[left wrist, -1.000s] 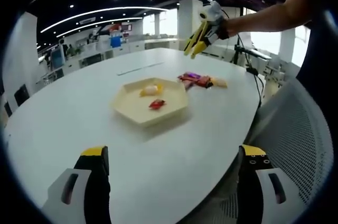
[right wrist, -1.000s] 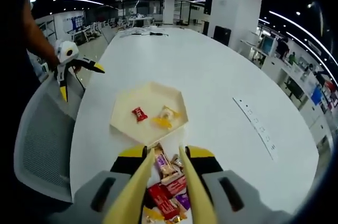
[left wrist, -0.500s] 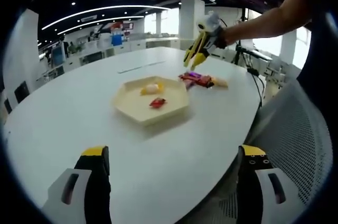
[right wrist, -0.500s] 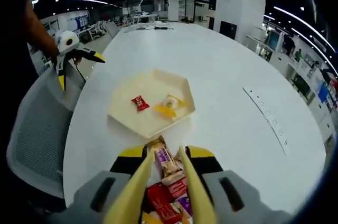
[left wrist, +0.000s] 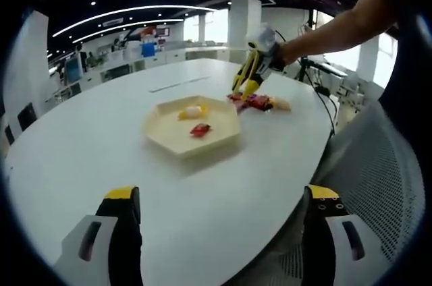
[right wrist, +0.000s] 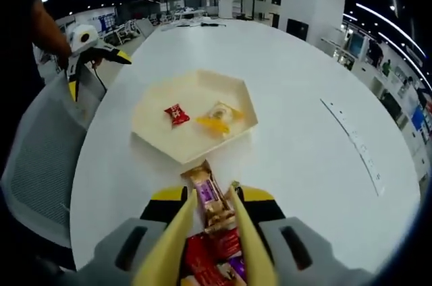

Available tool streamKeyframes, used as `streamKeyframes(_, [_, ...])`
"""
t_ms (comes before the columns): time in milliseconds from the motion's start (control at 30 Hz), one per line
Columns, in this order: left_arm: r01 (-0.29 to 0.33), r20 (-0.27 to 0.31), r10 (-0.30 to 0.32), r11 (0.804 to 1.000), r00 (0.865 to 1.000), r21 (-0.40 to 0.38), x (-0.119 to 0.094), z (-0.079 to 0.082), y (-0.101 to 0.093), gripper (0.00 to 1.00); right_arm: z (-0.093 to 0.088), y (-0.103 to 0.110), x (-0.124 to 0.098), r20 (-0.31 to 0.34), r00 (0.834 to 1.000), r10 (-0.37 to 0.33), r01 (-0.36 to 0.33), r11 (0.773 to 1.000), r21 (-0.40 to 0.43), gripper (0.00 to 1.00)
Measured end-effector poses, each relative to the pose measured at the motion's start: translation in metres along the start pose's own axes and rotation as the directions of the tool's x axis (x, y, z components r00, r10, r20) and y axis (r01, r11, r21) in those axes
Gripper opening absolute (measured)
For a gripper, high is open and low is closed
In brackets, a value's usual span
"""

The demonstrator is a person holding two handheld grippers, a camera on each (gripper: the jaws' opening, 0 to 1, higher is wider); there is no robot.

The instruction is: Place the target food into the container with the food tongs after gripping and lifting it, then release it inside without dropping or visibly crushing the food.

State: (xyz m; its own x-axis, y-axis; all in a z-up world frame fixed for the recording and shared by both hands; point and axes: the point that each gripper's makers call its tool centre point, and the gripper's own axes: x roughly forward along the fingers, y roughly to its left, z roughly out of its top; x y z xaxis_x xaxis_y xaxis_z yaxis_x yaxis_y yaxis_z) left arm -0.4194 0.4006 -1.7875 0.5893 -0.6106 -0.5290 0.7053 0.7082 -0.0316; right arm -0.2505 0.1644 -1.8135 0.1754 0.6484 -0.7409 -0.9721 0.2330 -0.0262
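I have my right gripper point(right wrist: 208, 232) down over the heap of wrapped snacks point(right wrist: 214, 249) at the near edge of the white table point(right wrist: 297, 131), and the yellow food tongs point(right wrist: 210, 222) I carry in it run forward along the jaws so their tips straddle the top piece, a gold and purple wrapped candy bar point(right wrist: 208, 194). The two blades stand a little apart with that bar lying between them; I cannot tell whether they are pressing on it yet or only flanking it, and the bar looks to be resting on the pile, not lifted. I approach lengthwise because the bar is long and narrow, so the blades can close on its sides without bending it. The cream hexagonal tray point(right wrist: 251, 114) sits just beyond the pile, close enough that the carry should be short; a red wrapped sweet point(right wrist: 177, 115) and a yellow wrapped sweet point(right wrist: 217, 118) already lie inside. From my left gripper view I see the tongs point(left wrist: 248, 77) angled steeply down onto the snacks point(left wrist: 257, 102) beside the tray point(left wrist: 229, 139). My left gripper point(left wrist: 217, 232) hangs back over the near table with its jaws wide and holding nothing, kept clear of the work. I judge a gentle squeeze comes next.
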Motion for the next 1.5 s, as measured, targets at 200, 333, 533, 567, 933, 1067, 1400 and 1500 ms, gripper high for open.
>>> streamKeyframes(200, [-0.002,0.000,0.002,1.000,1.000,-0.005,0.000,0.000,0.001,0.96,-0.009,0.004,0.010,-0.047,0.999,0.016,-0.017,0.999,-0.030,0.29])
streamKeyframes(333, [-0.003,-0.003,0.003,1.000,1.000,-0.005,0.000,-0.001,0.001,0.96,-0.014,0.003,0.017,-0.058,0.998,0.021,-0.022,1.000,-0.006,0.28])
streamKeyframes(533, [-0.005,-0.003,0.005,1.000,1.000,-0.008,0.000,-0.001,0.002,0.95,-0.019,0.005,0.018,-0.071,0.997,0.025,-0.021,0.998,0.058,0.25])
streamKeyframes(567, [-0.005,-0.005,0.005,1.000,1.000,-0.007,0.000,-0.001,0.002,0.95,-0.019,0.005,0.017,-0.070,0.997,0.025,-0.021,0.998,0.065,0.24])
streamKeyframes(933, [-0.003,-0.007,0.003,1.000,1.000,-0.003,0.000,-0.002,0.002,0.96,-0.017,-0.001,0.010,-0.075,0.997,-0.008,0.018,0.992,0.127,0.24])
streamKeyframes(1067, [0.007,0.002,-0.007,1.000,1.000,-0.001,0.000,0.000,0.000,1.00,-0.014,-0.004,0.003,-0.069,0.997,-0.018,0.028,0.990,0.137,0.24])
streamKeyframes(1400, [0.012,0.014,-0.012,1.000,1.000,-0.007,0.000,0.003,-0.001,1.00,0.001,-0.012,-0.013,-0.075,0.996,-0.039,0.050,0.987,0.155,0.24])
streamKeyframes(1500, [0.009,0.014,-0.009,1.000,1.000,-0.003,0.000,0.002,0.000,1.00,0.006,-0.017,-0.019,-0.075,0.996,-0.050,0.061,0.985,0.159,0.24])
